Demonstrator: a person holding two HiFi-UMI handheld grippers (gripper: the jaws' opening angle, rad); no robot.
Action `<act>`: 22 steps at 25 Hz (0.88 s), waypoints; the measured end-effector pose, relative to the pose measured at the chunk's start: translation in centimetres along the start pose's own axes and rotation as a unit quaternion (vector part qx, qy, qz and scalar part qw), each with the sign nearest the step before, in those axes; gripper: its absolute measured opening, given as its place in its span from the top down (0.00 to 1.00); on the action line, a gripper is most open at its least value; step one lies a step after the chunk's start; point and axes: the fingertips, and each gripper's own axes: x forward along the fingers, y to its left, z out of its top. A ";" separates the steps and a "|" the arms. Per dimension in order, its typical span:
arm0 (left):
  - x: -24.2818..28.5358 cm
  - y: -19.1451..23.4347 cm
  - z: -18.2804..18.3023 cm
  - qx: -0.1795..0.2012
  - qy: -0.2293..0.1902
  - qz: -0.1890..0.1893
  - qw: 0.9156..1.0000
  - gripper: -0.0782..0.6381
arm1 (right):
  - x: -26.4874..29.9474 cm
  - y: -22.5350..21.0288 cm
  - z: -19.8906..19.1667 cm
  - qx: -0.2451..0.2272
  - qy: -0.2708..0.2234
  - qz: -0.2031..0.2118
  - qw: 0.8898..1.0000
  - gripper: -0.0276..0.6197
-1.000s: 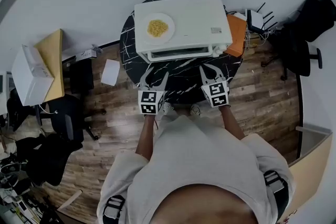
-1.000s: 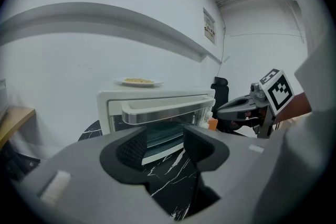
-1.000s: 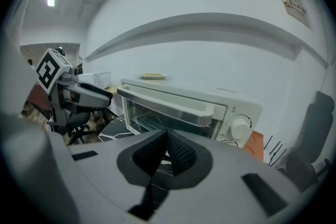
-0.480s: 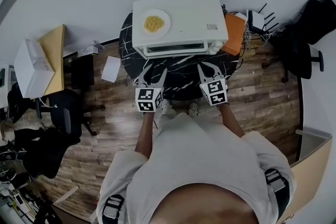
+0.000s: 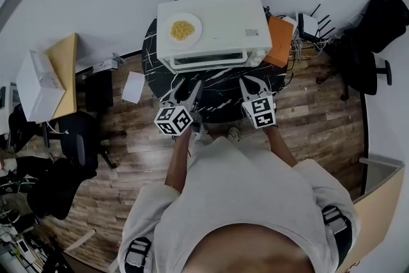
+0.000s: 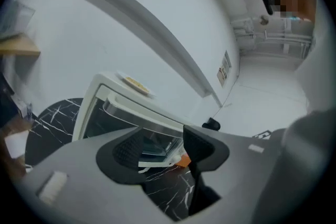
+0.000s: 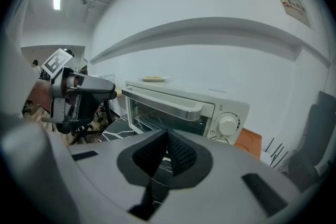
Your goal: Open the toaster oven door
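A white toaster oven (image 5: 211, 32) stands on the round black marble table (image 5: 220, 94), its glass door (image 5: 208, 61) shut. In the right gripper view the door handle (image 7: 169, 105) runs along the top of the door, with a knob (image 7: 227, 124) to its right. My left gripper (image 5: 185, 91) hovers in front of the oven's left half, rolled to one side, open and holding nothing. My right gripper (image 5: 254, 84) hovers in front of the oven's right end, shut and holding nothing. Both stay short of the door. The oven (image 6: 113, 113) fills the left gripper view beyond the open left gripper (image 6: 160, 157).
A white plate of yellow food (image 5: 182, 29) sits on the oven's top left. An orange board (image 5: 280, 41) leans at the oven's right side. Beyond it are a router (image 5: 310, 25) and cables. A black chair (image 5: 83, 144) and a wooden desk (image 5: 61, 77) stand at the left.
My left gripper has rolled, and its marker cube has swung to the left. The right gripper has barely moved. The oven door stays shut.
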 end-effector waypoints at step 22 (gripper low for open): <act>0.5 1.4 0.8 -0.437 -0.169 -0.085 0.879 0.56 | -0.5 -0.9 -0.3 0.004 0.002 -0.009 1.000 0.94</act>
